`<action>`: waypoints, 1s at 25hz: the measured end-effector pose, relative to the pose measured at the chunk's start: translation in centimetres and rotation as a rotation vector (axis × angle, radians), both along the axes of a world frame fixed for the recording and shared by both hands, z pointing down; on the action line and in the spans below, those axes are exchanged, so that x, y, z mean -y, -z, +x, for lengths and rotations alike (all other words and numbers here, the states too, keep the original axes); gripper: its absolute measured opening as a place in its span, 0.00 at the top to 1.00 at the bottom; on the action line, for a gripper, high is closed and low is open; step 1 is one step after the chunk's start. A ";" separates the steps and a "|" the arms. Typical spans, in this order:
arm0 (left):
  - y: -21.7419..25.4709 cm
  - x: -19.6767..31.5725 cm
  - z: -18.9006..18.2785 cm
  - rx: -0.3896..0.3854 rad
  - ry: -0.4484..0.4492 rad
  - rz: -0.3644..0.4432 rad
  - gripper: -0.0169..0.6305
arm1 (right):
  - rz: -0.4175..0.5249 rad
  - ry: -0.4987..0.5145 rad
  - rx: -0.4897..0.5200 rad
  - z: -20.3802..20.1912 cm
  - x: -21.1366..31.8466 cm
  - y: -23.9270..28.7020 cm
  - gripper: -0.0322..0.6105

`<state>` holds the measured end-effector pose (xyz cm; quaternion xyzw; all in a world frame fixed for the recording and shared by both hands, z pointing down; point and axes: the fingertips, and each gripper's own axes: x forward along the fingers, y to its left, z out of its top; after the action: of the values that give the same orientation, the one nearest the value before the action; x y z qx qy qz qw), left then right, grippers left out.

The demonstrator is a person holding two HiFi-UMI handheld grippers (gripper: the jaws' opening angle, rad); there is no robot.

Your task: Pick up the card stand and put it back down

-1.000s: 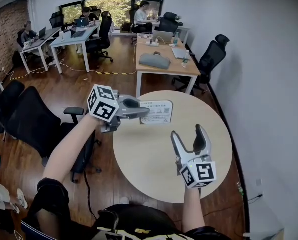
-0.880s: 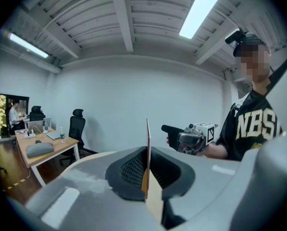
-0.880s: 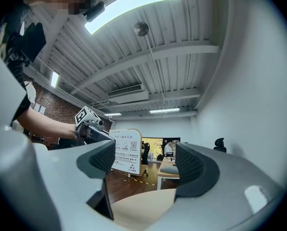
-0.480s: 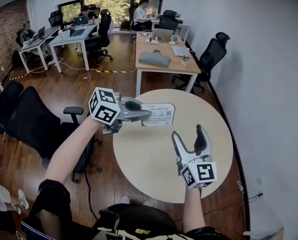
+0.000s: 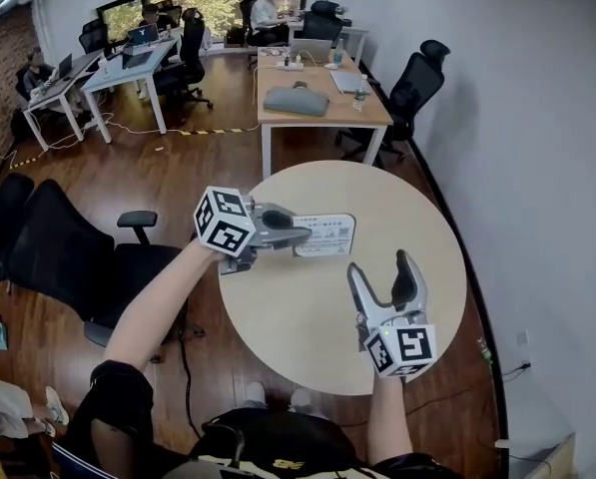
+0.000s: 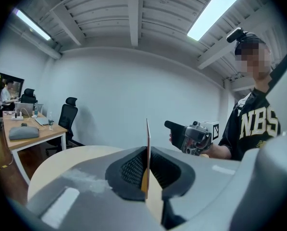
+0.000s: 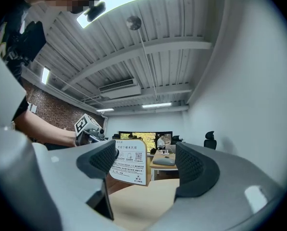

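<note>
Below, round beige table [image 5: 307,332] under card stand [image 5: 329,236], wood floor [image 5: 168,173], white wall [image 5: 542,118]

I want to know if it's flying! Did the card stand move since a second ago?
Yes. Clamped in the left hand-held gripper, the card stand has come in from the far-left rim of the round table toward its middle.

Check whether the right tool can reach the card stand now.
Probably yes: the right tool is open and nothing stands between it and the card stand, which the left tool grips by one edge.
</note>
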<state>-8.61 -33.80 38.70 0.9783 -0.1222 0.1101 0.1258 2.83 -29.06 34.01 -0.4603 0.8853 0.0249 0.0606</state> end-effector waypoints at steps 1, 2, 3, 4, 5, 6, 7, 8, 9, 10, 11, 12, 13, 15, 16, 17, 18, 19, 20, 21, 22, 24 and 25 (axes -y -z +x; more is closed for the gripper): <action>-1.0 0.3 0.4 0.000 0.002 -0.011 0.95 | -0.011 -0.010 -0.001 0.5 -0.1 -0.4 0.35; -2.0 0.6 0.7 0.000 0.003 -0.024 0.95 | -0.022 -0.022 -0.003 1.0 -0.3 -0.8 0.35; -3.0 0.8 1.0 0.000 0.005 -0.039 0.95 | -0.033 -0.034 -0.005 1.5 -0.5 -1.1 0.35; -4.1 1.0 1.3 0.001 0.008 -0.056 0.95 | -0.043 -0.046 -0.008 1.9 -0.7 -1.4 0.35; -5.3 1.3 1.5 0.002 0.012 -0.073 0.95 | -0.054 -0.058 -0.010 2.4 -0.8 -1.8 0.35; -6.4 1.7 1.8 0.000 0.016 -0.092 0.95 | -0.066 -0.070 -0.013 2.9 -0.8 -2.2 0.35; -7.6 2.1 2.1 -0.002 0.016 -0.110 0.95 | -0.079 -0.082 -0.015 3.5 -0.9 -2.7 0.35; -8.8 2.3 2.5 -0.004 0.015 -0.127 0.95 | -0.094 -0.094 -0.018 4.0 -0.9 -3.4 0.35; -10.1 2.6 2.8 -0.002 0.013 -0.144 0.95 | -0.109 -0.105 -0.020 4.5 -0.9 -4.0 0.35; -11.4 2.8 3.1 0.006 0.010 -0.160 0.95 | -0.123 -0.115 -0.021 4.9 -0.9 -4.7 0.35; -12.7 3.1 3.4 0.018 0.006 -0.175 0.95 | -0.136 -0.124 -0.022 5.2 -0.9 -5.2 0.35; -13.9 3.4 3.6 0.029 0.003 -0.189 0.95 | -0.149 -0.133 -0.022 5.5 -0.7 -5.8 0.35; -15.1 3.8 3.9 0.039 0.002 -0.201 0.95 | -0.162 -0.139 -0.023 5.6 -0.6 -6.4 0.35; -17.6 4.4 4.3 0.053 0.009 -0.213 0.95 | -0.194 -0.140 -0.030 5.5 -0.6 -7.8 0.35; -18.9 4.7 4.6 0.061 0.013 -0.214 0.95 | -0.208 -0.136 -0.037 5.4 -0.5 -8.6 0.35; -20.1 4.9 4.9 0.068 0.013 -0.213 0.95 | -0.220 -0.134 -0.044 5.4 -0.5 -9.3 0.35; -21.3 5.2 5.4 0.078 0.009 -0.212 0.95 | -0.229 -0.137 -0.050 5.5 -0.4 -10.0 0.35; -22.4 5.3 5.8 0.090 0.003 -0.213 0.95 | -0.238 -0.143 -0.055 5.7 -0.3 -10.6 0.35; -23.7 5.4 6.2 0.107 -0.001 -0.215 0.95 | -0.246 -0.153 -0.058 5.9 -0.1 -11.2 0.35; -24.9 5.5 6.5 0.128 -0.001 -0.218 0.95 | -0.256 -0.162 -0.058 6.2 0.0 -11.8 0.35; -26.1 5.6 6.7 0.146 0.002 -0.221 0.95 | -0.267 -0.170 -0.056 6.5 0.1 -12.4 0.35; -28.2 5.5 7.3 0.156 0.002 -0.236 0.95 | -0.290 -0.182 -0.058 7.0 0.4 -13.5 0.35; -29.0 5.4 7.6 0.150 -0.003 -0.244 0.95 | -0.300 -0.187 -0.063 7.3 0.4 -14.1 0.35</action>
<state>-0.99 -39.16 67.71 0.9449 -0.1156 0.1973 0.2343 10.13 -29.49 48.07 -0.5434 0.8340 -0.0877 -0.0392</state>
